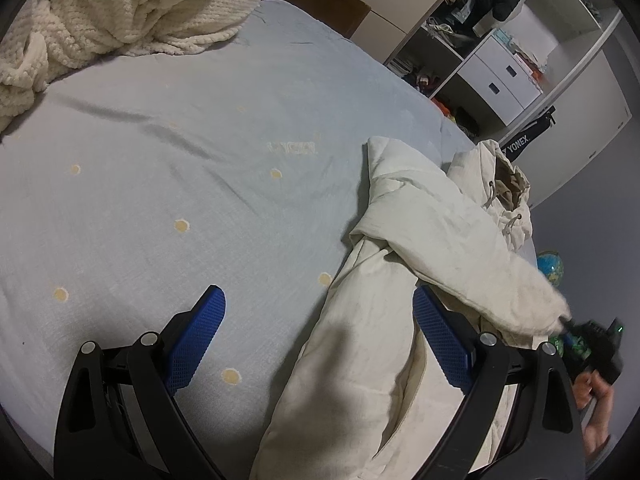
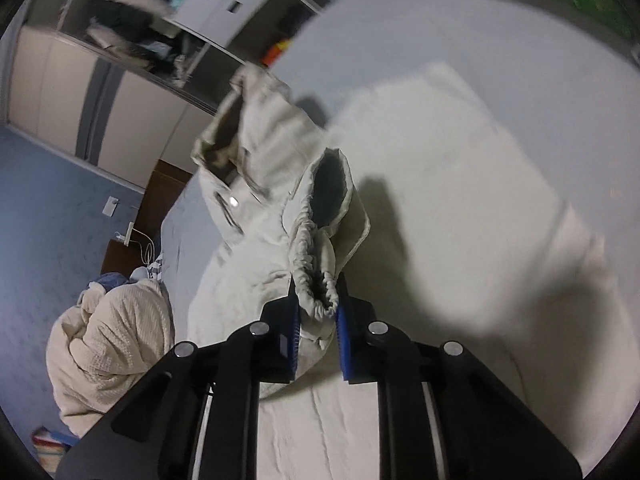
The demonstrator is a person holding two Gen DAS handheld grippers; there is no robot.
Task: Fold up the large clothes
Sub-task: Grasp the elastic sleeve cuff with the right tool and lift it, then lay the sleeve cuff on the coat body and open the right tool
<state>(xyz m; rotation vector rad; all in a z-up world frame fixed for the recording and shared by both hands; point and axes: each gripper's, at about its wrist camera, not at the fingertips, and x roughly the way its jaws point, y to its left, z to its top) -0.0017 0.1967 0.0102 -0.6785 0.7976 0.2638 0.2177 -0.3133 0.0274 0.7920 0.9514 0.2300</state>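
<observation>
- Left wrist view: my left gripper (image 1: 316, 320) is released, its blue fingers (image 1: 198, 334) spread wide and holding nothing.
- One finger hangs over the bare pale blue bed sheet (image 1: 168, 168); the other sits over the cream hooded jacket (image 1: 404, 280).
- I see the jacket lying along the right edge of the bed, hood (image 1: 506, 184) toward the far end, one sleeve (image 1: 472, 256) crossing the body toward my right gripper (image 1: 572, 334).
- A cream knitted blanket (image 1: 132, 12) is heaped at the far left corner of the bed.
- Open wardrobe shelves (image 1: 492, 52) stand beyond the bed, with a black Yonex bag (image 1: 528, 136) leaning near them and a globe (image 1: 551, 268) past the bed edge.
- Right wrist view: my right gripper (image 2: 316, 314) is clenched on the sleeve cuff (image 2: 316, 296), the gathered elastic pinched between both blue pads (image 2: 294, 320).
- The cuff is raised above the jacket body (image 2: 460, 200), which spreads below on the sheet; this frame is motion-blurred.
- The hood (image 2: 236, 136) lies beyond the cuff.
- The knitted blanket (image 2: 112, 348) shows at the lower left.
</observation>
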